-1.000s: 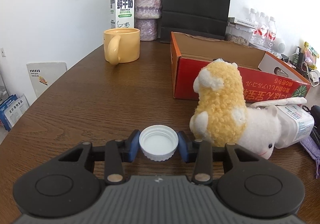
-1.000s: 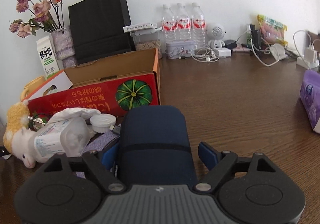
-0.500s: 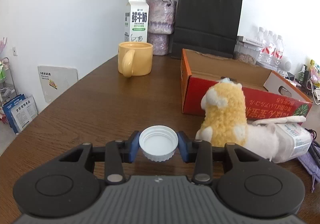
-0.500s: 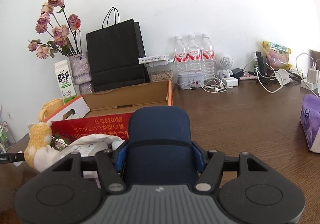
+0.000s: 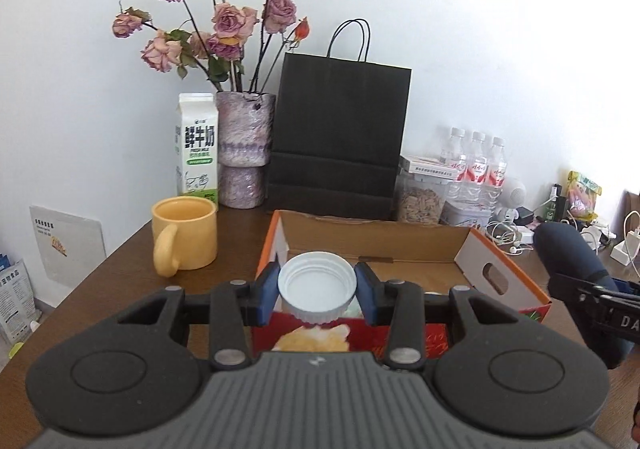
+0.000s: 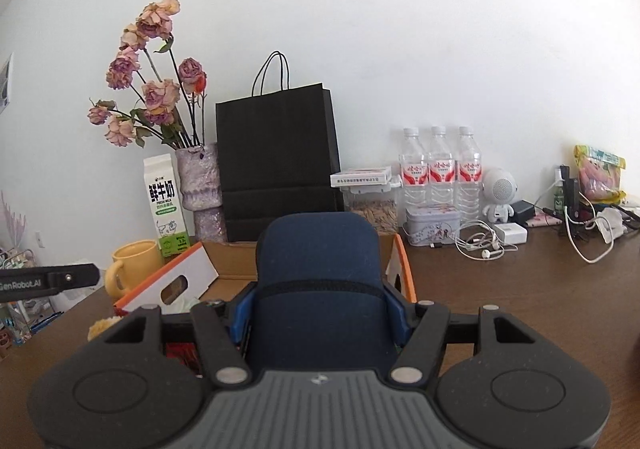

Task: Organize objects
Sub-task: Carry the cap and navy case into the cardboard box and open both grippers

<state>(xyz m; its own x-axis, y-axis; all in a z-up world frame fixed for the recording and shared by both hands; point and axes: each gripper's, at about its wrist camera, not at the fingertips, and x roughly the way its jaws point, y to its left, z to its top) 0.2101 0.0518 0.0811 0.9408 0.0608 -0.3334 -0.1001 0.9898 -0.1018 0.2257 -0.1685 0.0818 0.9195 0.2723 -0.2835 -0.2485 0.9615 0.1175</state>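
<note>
Presently both sets of tongs are raised off the bench (image 5: 120,277) and face the open red cardboard box (image 5: 496,245), each carrying an item. The left tongs (image 5: 317,289) hold a white plastic bottle cap (image 5: 317,285) by its ribbed rim, open side toward the camera, the blue pads pressing on either side. A second ago this cap sat low over the bench beside the plush toy (image 5: 312,341); it now hangs at the box's near wall, with only a strip of yellow fleece showing beneath it. The right tongs (image 6: 318,313) are closed on a dark navy case (image 6: 318,269), rounded at the top, soft-looking and zipped around the middle; their pads, which a second ago stood clear of the case, now bear on both its sides, so the grip is newly made. In the left wrist view the case appears at the right edge, level with the box's far corner. Box interior: largely bare cardboard at the back; the near part is hidden. Judgement: both items are lifted and aligned for deposit, and the box appears to be the intended destination. Remaining step: carry each forward over the wall and release. Risk: the cap is held on a narrow rim and may slip if tilted.
</note>
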